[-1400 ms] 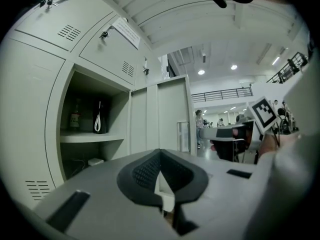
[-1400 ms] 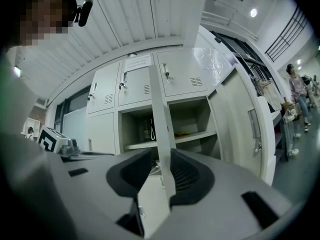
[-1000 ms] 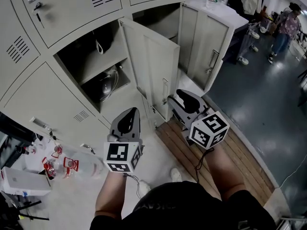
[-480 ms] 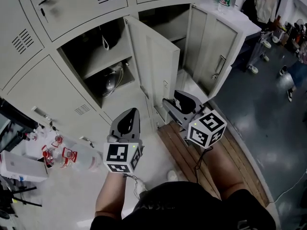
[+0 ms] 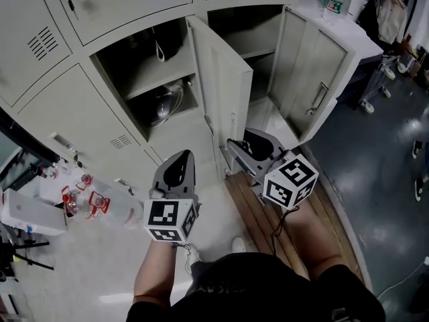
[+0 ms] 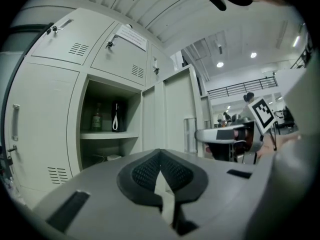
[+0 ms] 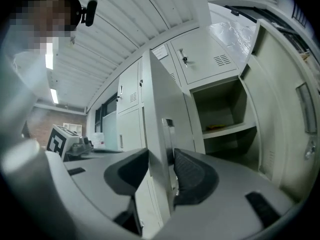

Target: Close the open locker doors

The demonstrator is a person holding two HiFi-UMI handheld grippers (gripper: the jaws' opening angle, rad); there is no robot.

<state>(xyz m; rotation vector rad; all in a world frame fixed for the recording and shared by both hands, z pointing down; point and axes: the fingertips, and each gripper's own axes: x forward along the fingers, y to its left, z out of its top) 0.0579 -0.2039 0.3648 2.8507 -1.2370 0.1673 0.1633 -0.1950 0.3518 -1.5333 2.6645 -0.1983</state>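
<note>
At twelve o'clock, straight ahead: tall pale-grey metal locker bank [image 5: 114, 139], two compartments gaping.
Right door [image 5: 315, 72]: pale-grey steel panel at one o'clock, swung wide, untouched.
Middle door [image 5: 224, 92]: matching grey steel panel at twelve, standing open.
Right gripper [image 7: 160, 171]: jaws just narrowing, clamped on the Middle door's edge beside its handle [image 7: 168, 134].
Left gripper [image 6: 159, 176]: pinched together, empty, at eleven.
Progress: first closing apparently starting; both doors remain.

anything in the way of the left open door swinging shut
Nothing sits across the opening. Only the shut left gripper hovers on the closing side of the door and may lie in its sweep.
</note>
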